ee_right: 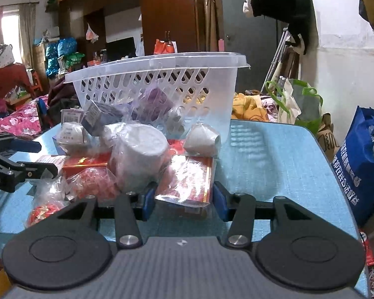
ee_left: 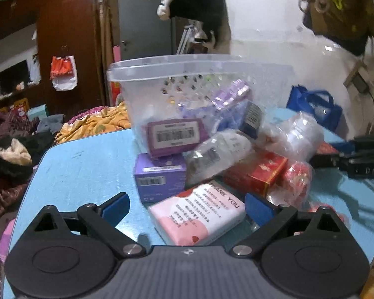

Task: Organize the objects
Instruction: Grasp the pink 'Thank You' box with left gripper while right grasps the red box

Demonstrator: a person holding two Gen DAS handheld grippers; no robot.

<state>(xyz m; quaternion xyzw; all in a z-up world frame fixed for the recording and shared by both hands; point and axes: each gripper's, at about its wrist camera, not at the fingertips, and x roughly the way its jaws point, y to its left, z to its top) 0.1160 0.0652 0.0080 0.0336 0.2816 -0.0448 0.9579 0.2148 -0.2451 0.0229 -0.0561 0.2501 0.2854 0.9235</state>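
While right tongs (ee_right: 183,203) grip red plastic-wrapped packet (ee_right: 187,179) | left tongs (ee_left: 187,208) wide, empty

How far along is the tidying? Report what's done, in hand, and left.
Done: nothing shows as sorted; the basket lies tipped over with goods spilling out. In hand: the right gripper is shut on a red plastic-wrapped packet; the left gripper is open around the pink card box. Left: the whole pile on the blue table.

Tabletop (ee_right: 274,164) was light blue. Basket (ee_right: 162,74) — translucent white, slotted. Boxes: purple (ee_left: 159,177), red with gold trim (ee_left: 259,174). Card (ee_left: 199,214) — pink and white, red hearts. Tool pads (ee_right: 148,199) were blue.
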